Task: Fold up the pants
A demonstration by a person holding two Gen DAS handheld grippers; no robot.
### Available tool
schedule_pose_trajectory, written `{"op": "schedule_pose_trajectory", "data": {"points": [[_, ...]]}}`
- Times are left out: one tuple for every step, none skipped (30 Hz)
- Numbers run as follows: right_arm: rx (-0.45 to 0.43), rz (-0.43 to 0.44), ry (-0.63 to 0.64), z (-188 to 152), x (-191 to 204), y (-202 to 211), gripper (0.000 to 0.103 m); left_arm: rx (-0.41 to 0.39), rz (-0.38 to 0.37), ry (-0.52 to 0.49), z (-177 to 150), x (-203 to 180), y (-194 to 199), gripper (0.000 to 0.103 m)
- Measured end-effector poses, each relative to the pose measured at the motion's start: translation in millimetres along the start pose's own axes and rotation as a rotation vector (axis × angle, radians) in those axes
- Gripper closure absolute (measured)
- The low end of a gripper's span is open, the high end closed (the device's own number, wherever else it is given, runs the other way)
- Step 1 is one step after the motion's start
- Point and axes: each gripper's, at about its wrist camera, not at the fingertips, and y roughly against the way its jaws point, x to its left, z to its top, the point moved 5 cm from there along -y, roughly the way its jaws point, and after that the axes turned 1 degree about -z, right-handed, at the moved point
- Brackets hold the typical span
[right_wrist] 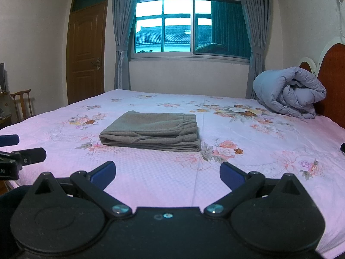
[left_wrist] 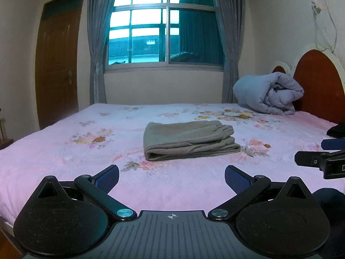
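Left wrist view: wide bed w/ pink floral-print sheet fills the lower room, and everything else is placed off it. Behind its far edge, a big window w/ white frame and teal-tinted glass, grey-blue curtains tied back either side; a brown panelled wooden door stands left of the window, off the bed's far-left corner. At the bed's right end, a red-brown arched wooden headboard w/ cream trim, and just in front of it on the sheet a rolled pale-blue puffy quilt. Near the bed's middle lie the grey-brown soft fabric pants, folded into a compact rectangular stack, elastic waistband on the headboard side, flat on the sheet. Both tools hang over the bed's near edge, well short of the pants, touching nothing: left gripper, black w/ blue pads, fingers spread wide apart; right gripper, same build, also spread wide w/ nothing between the fingers. Right wrist view also shows a small wooden chair off the bed's far-left side, by the wall.
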Motion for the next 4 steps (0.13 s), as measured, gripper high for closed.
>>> {"op": "schedule_pose_trajectory", "data": {"points": [[0.000,0.000,0.000,0.0,0.1,0.0,0.006,-0.004,-0.004,-0.002,0.0,-0.2,0.7,0.000],[0.000,0.000,-0.001,-0.1,0.1,0.3,0.006,-0.009,-0.005,-0.003,-0.6,-0.4,1.9,0.000],[0.001,0.000,-0.001,-0.9,-0.4,0.0,0.006,-0.009,-0.010,-0.002,-0.7,-0.2,2.1,0.000],[0.002,0.000,-0.002,-1.3,-0.9,-0.2,0.006,-0.004,-0.014,-0.002,-0.6,0.1,1.4,0.000]]}}
